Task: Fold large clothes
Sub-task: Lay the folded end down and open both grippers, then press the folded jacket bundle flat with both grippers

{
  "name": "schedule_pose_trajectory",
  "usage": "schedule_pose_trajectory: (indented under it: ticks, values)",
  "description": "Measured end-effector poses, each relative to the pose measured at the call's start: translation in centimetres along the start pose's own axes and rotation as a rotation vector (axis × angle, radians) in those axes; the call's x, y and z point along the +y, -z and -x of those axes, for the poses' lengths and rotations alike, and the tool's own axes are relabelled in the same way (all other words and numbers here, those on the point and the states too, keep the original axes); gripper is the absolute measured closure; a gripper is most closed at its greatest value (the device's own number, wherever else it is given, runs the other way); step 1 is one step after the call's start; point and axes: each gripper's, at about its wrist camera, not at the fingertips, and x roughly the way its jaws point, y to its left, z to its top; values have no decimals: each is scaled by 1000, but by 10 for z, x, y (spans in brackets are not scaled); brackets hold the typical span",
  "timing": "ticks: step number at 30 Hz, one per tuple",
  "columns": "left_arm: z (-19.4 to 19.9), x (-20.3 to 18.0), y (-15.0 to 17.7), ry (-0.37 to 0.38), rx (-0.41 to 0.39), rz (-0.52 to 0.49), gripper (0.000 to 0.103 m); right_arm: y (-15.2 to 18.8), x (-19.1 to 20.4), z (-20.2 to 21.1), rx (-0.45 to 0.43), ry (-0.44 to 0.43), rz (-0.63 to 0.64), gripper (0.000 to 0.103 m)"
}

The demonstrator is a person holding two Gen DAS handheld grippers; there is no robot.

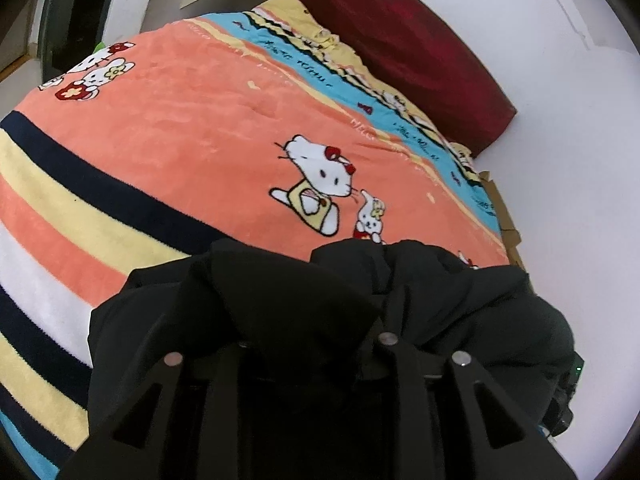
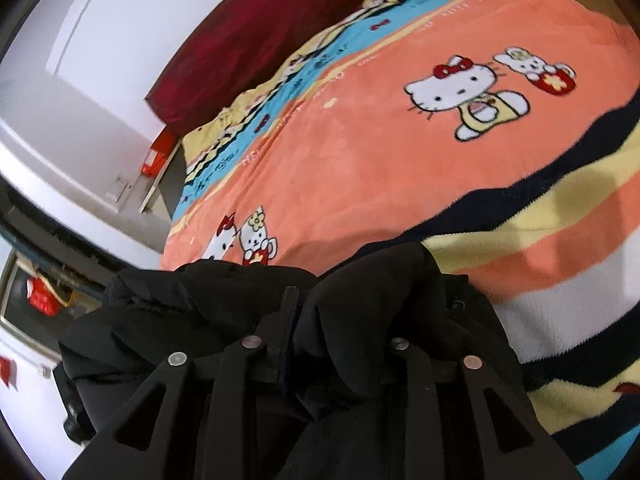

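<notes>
Left gripper point(image 1: 316, 344) holds a bunch of the black coat point(image 1: 440, 304); cloth hides its tips, but it looks closed on it. Right gripper point(image 2: 324, 344) pinches the coat point(image 2: 200, 312) too. The coat hangs bunched at the near end of the bed, over the cat blanket point(image 1: 192, 128). I think the step is carrying it in. Next, spread it flat. The blanket has lots of room ahead; the red pillow point(image 1: 404, 52) lies at the far edge.
</notes>
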Motion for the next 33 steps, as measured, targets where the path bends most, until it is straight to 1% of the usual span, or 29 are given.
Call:
schedule_pose_trajectory:
  ticks: [3,5,6,7,9,10,13,14,17,19,22,24,27,30,33]
  values:
    - [8,6,0,31,-2,29,74,2,-2,5,5,-8,10,73]
    - [18,6,-3,37,-14,36,70,2,-3,13,-10,-28,-8,65]
    - [25,4,-6,40,-24,35,66,0,-3,16,-18,-29,-11,49]
    - [32,1,-7,48,-34,33,64,-1,-2,20,-30,-23,-13,37]
    - [48,-3,-12,75,-56,32,54,-4,-1,33,-57,-38,-19,35]
    - [54,-4,-13,77,-63,31,53,-5,-1,41,-74,-48,-19,34]
    - [79,-12,-19,21,-108,-8,52,-6,5,64,-113,-31,8,34]
    - [90,-15,-20,-9,-131,-31,52,-5,7,70,-123,-24,21,34]
    - [118,-21,-21,-75,-180,-78,51,0,25,96,-158,-4,93,34]
    - [136,-26,-18,-115,-208,-108,51,6,38,108,-171,0,145,34]
    - [149,-36,0,-139,-221,-160,51,19,62,119,-186,13,238,34]
    - [148,-44,14,-151,-214,-195,51,30,74,120,-189,18,286,31]
    - [137,-61,39,-174,-189,-269,51,50,96,113,-185,29,363,29]
    - [117,-85,58,-179,-175,-357,51,66,118,97,-182,41,449,29]
    - [96,-109,72,-172,-161,-437,51,76,135,80,-170,40,508,29]
